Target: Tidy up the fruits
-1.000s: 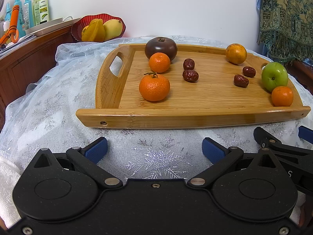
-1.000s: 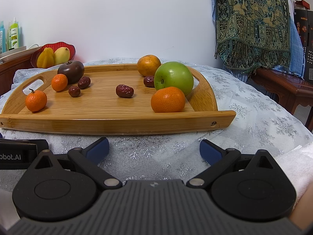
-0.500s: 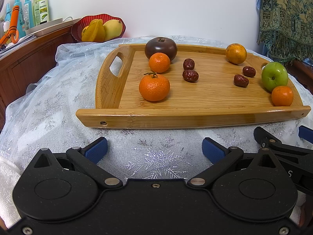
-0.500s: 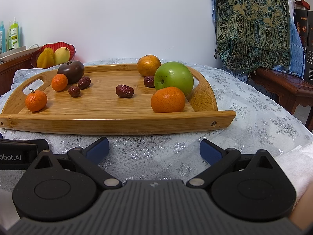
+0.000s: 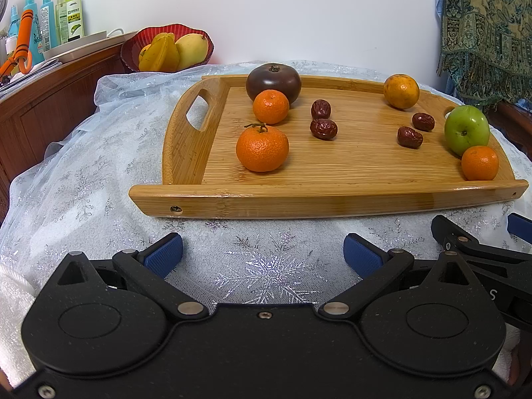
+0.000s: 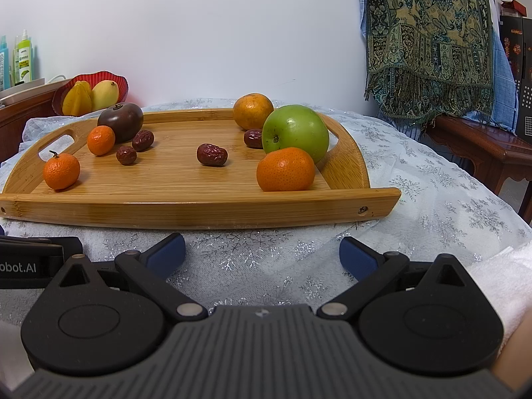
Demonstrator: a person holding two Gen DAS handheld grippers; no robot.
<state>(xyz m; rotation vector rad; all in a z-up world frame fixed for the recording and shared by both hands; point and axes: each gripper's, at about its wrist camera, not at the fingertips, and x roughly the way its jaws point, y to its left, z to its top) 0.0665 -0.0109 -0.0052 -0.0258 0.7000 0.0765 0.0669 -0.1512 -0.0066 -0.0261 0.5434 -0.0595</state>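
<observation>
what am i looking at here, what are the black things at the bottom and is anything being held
Those black things are two handheld grippers, each carrying its own camera that looks out along its fingers. One picture comes from the left gripper, the other from the right gripper. Both are open and hold nothing. Ahead, on a snowflake tablecloth, sits a bamboo tray holding a green apple, four oranges, four red dates and a dark round fruit.

left view: low, near, faces tray (image 5: 332,199) from left | right view: same, from right | both see tray
</observation>
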